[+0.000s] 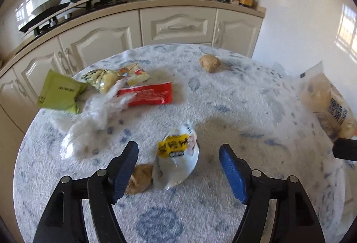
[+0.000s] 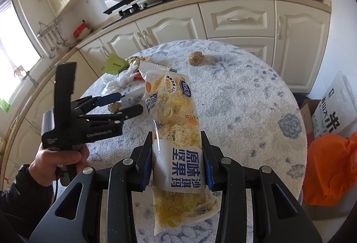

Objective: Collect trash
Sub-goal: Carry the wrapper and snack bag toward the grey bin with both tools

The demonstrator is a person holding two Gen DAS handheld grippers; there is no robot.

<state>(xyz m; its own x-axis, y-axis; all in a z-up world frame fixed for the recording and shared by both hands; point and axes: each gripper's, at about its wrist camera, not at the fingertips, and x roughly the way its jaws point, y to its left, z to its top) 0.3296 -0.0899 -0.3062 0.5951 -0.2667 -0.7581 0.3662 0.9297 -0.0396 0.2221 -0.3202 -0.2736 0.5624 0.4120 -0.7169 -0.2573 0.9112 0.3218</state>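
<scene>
Left tool [image 1: 178,170]: blue pads spread, pinching nothing. Tilted down toward the round table with the blue-and-white fleecy cloth [image 1: 245,109].

Directly ahead of it, between the pads but touching neither: crumpled white plastic wrapper with a yellow label [image 1: 178,158]. Its long axis runs roughly along the tool's pointing line, so the pads stand either side of its narrow width. A brown lumpy scrap [image 1: 139,179] lies just beside the left pad, touching the wrapper's near-left edge.

Further ahead and to the left: loose heap — clear crinkled film [image 1: 96,118], flat red foil packet [image 1: 147,93], yellow snack bag [image 1: 104,80], green square pouch [image 1: 60,93] overhanging the table edge. Far ahead, slightly right: a second brown lump [image 1: 209,63], alone.

Right tool [image 2: 177,165]: pads pressed on a long clear snack bag with blue lettering [image 2: 174,122], held upright off the table, long axis along the tool.

Judgement: left tool is the nearer one to the white wrapper, and the free one. The wrapper sits off-centre toward the left pad; closing may catch the brown scrap as well.
</scene>
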